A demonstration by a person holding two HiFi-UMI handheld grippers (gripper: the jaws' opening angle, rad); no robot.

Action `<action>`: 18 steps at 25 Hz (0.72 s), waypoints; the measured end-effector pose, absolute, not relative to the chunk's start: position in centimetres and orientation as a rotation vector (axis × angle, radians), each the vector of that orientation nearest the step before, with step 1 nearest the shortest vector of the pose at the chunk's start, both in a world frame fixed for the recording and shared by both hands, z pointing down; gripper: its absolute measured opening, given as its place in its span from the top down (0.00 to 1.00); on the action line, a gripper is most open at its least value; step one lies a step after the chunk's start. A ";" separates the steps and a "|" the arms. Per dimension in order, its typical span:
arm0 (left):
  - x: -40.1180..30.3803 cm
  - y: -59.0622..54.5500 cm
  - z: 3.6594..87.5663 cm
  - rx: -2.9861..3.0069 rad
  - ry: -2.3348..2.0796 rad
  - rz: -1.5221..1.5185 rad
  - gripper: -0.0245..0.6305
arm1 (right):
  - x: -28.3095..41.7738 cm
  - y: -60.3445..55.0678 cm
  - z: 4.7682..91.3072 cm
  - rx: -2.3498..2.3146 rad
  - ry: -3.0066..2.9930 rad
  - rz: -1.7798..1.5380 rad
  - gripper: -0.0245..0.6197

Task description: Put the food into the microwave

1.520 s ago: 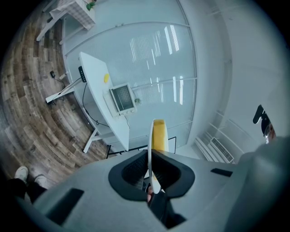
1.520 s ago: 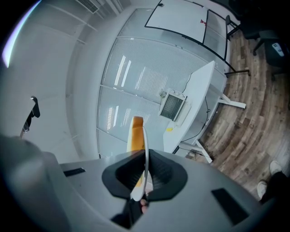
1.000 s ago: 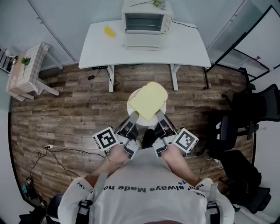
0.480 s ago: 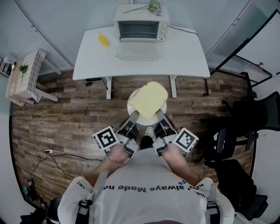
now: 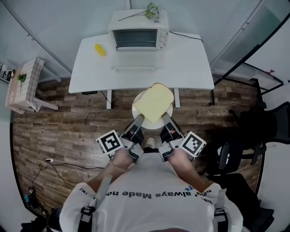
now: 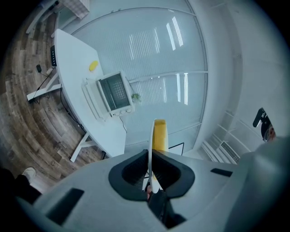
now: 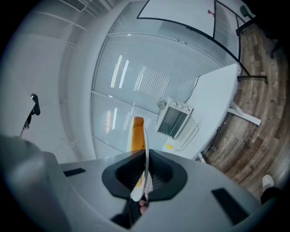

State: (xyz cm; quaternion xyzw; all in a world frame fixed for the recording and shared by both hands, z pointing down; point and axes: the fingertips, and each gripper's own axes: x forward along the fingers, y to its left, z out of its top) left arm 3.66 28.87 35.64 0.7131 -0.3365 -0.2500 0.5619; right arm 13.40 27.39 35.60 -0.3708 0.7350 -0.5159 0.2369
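A slice of yellow bread (image 5: 154, 102) lies on a white plate (image 5: 136, 108) held out in front of me. My left gripper (image 5: 138, 120) is shut on the plate's near left rim, my right gripper (image 5: 166, 119) on its near right rim. In the left gripper view the plate (image 6: 151, 152) shows edge-on between the jaws, with the bread (image 6: 159, 135) beyond. The right gripper view has the same plate (image 7: 146, 156) and bread (image 7: 136, 132). The microwave (image 5: 138, 35) stands at the back of the white table (image 5: 190, 63), its door (image 5: 135, 67) folded down open.
A yellow item (image 5: 100, 50) lies on the table left of the microwave, and a flower sprig (image 5: 152, 10) rests on top. A small checkered table (image 5: 22, 84) stands at the left, black chairs (image 5: 267, 113) at the right, and cables (image 5: 50, 158) lie on the wooden floor.
The table and microwave have come nearer and lower in the head view as the person walked forward. Both grippers still hold the plate the same way.
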 end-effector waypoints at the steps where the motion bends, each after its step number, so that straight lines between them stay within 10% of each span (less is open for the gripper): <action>1: 4.1 28.3 35.4 1.674 -0.782 -0.607 0.93 | 13.7 26.8 35.6 -1.015 2.018 -1.418 0.92; 18: 4.2 18.8 37.4 1.660 -0.790 -0.598 0.93 | 13.8 17.3 37.2 -1.021 2.013 -1.433 0.92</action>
